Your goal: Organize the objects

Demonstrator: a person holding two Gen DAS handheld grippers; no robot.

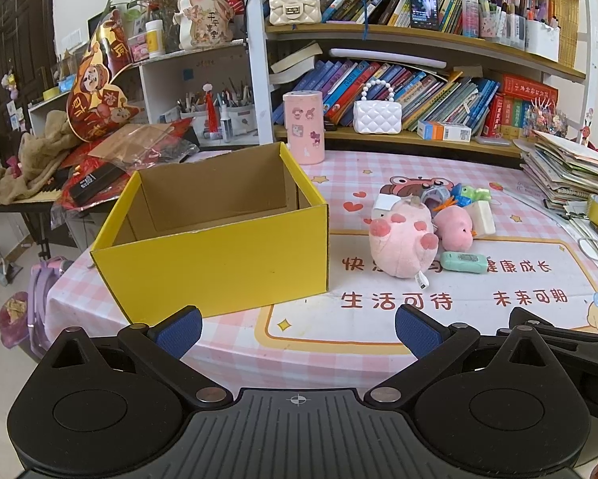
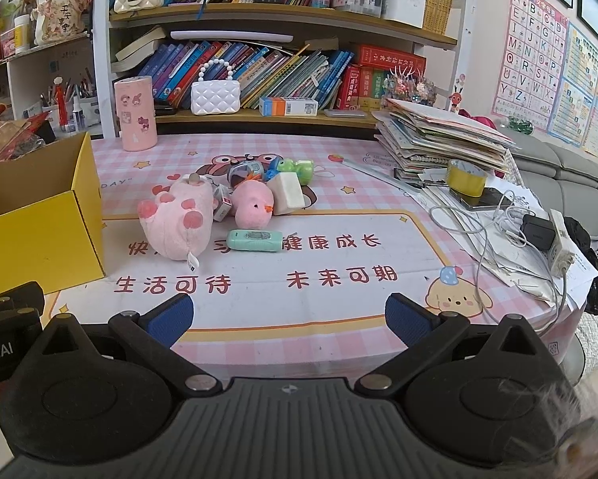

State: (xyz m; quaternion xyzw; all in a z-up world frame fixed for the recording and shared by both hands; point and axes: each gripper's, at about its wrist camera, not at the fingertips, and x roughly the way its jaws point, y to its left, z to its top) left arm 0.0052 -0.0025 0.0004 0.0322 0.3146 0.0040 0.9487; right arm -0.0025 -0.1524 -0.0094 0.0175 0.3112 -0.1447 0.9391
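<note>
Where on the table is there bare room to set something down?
Free: the near strip of tablecloth between the grippers and the toy pile, and the yellow box, which looks empty inside. Crowded: the pile itself, and the right edge with paper stack, tape roll and cables.

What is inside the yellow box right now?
The yellow box shows only bare brown cardboard walls; none of the toys are visible inside. Its floor is hidden by the near wall in the left wrist view, so something lying flat there cannot be ruled out.
</note>
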